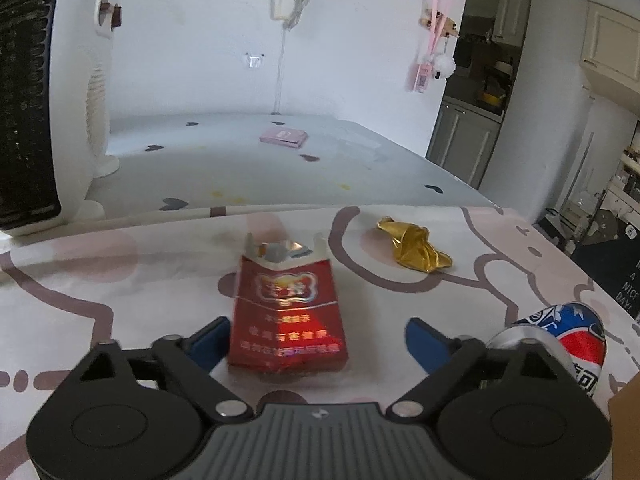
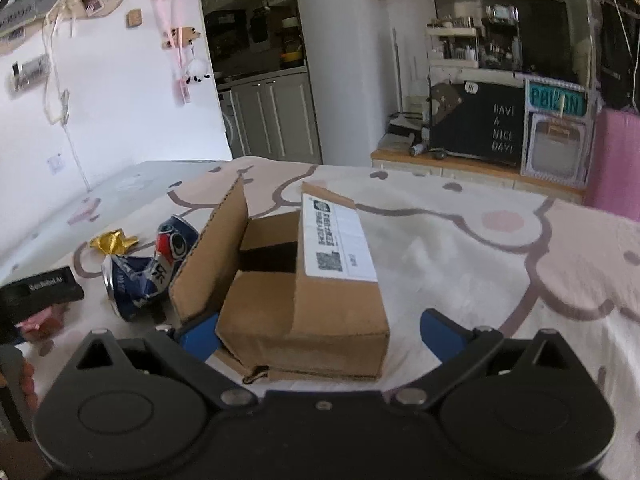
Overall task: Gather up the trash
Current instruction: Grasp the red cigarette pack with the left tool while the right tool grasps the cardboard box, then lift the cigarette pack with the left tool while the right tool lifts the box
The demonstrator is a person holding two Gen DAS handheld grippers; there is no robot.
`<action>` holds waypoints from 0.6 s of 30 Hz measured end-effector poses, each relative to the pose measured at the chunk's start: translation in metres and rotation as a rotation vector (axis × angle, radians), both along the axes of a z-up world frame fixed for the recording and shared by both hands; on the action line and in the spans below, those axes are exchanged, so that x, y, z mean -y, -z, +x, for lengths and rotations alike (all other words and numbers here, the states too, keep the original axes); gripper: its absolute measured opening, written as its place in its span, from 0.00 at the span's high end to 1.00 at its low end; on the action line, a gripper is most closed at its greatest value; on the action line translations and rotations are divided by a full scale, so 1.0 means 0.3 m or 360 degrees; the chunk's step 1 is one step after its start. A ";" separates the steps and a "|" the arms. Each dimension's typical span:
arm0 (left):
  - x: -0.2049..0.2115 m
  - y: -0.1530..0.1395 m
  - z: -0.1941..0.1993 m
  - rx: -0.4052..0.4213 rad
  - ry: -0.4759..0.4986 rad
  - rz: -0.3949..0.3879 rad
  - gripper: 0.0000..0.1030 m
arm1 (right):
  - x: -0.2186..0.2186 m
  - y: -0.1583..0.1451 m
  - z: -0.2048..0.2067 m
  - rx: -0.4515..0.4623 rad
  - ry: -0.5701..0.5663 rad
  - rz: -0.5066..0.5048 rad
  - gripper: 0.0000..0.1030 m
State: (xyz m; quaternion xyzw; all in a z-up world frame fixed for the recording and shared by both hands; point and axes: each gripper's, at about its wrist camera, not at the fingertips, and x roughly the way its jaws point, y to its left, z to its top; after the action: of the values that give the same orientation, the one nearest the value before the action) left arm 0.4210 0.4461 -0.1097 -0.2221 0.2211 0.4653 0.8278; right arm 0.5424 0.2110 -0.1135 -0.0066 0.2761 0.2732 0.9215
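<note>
Between open fingers [image 1: 224, 344]: cigarette pack [image 1: 286, 316], lengthwise, mouth away.

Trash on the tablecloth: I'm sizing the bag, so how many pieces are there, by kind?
Red cigarette pack: 1
Gold foil wrapper: 1
Crushed soda can: 1
Open cardboard box: 1
Total: 4
</note>
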 end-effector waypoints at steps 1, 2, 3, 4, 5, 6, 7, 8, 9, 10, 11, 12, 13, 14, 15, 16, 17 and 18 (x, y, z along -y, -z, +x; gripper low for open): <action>0.000 -0.002 -0.005 0.0009 -0.0004 0.0000 0.20 | 0.008 0.000 -0.001 -0.0004 -0.0002 0.0012 0.00; 0.000 -0.005 -0.010 0.0019 -0.0008 -0.0003 0.26 | 0.014 -0.001 -0.002 0.0001 -0.0006 0.0018 0.03; -0.002 -0.007 -0.016 0.0027 -0.0013 -0.0008 0.30 | 0.018 -0.003 -0.004 0.0005 -0.0012 0.0024 0.09; -0.002 -0.009 -0.021 0.0027 -0.0013 -0.0011 0.34 | 0.025 -0.007 -0.006 0.0000 -0.0031 0.0043 0.11; -0.001 -0.010 -0.022 0.0016 -0.0005 -0.0008 0.40 | 0.031 -0.012 -0.009 -0.0009 -0.0047 0.0062 0.20; 0.001 -0.010 -0.025 -0.0003 0.0007 -0.0003 0.42 | 0.033 -0.017 -0.011 -0.0016 -0.0065 0.0070 0.21; 0.005 -0.011 -0.030 -0.0015 0.0025 0.0004 0.42 | 0.031 -0.022 -0.015 -0.0020 -0.0067 0.0052 0.21; 0.010 -0.012 -0.033 -0.0031 0.0042 0.0013 0.42 | 0.032 -0.024 -0.016 -0.0020 -0.0071 0.0042 0.21; 0.016 -0.013 -0.034 -0.0054 0.0054 0.0027 0.43 | 0.034 -0.026 -0.016 -0.0025 -0.0077 0.0038 0.21; 0.024 -0.014 -0.036 -0.0076 0.0070 0.0046 0.43 | 0.039 -0.028 -0.015 -0.0036 -0.0082 0.0041 0.21; 0.032 -0.016 -0.038 -0.0095 0.0089 0.0064 0.43 | 0.046 -0.031 -0.013 -0.0048 -0.0081 0.0047 0.21; 0.040 -0.018 -0.040 -0.0108 0.0106 0.0074 0.43 | 0.055 -0.035 -0.011 -0.0059 -0.0078 0.0050 0.21; 0.046 -0.021 -0.042 -0.0113 0.0123 0.0077 0.44 | 0.065 -0.041 -0.012 -0.0063 -0.0073 0.0053 0.22; 0.053 -0.026 -0.045 -0.0115 0.0142 0.0077 0.44 | 0.075 -0.046 -0.013 -0.0066 -0.0070 0.0055 0.22; 0.067 -0.037 -0.051 -0.0119 0.0161 0.0083 0.44 | 0.086 -0.052 -0.014 -0.0072 -0.0071 0.0054 0.22; 0.081 -0.048 -0.055 -0.0117 0.0178 0.0092 0.44 | 0.097 -0.059 -0.016 -0.0078 -0.0071 0.0055 0.22; 0.099 -0.064 -0.062 -0.0116 0.0200 0.0108 0.44 | 0.111 -0.066 -0.017 -0.0086 -0.0071 0.0058 0.22; 0.118 -0.077 -0.064 -0.0123 0.0218 0.0120 0.44 | 0.123 -0.071 -0.016 -0.0093 -0.0072 0.0057 0.22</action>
State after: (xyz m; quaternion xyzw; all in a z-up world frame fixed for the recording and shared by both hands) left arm 0.4017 0.4107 -0.0866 -0.1570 0.2498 0.4240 0.8563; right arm 0.5375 0.1740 -0.0923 0.0118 0.2975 0.2988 0.9067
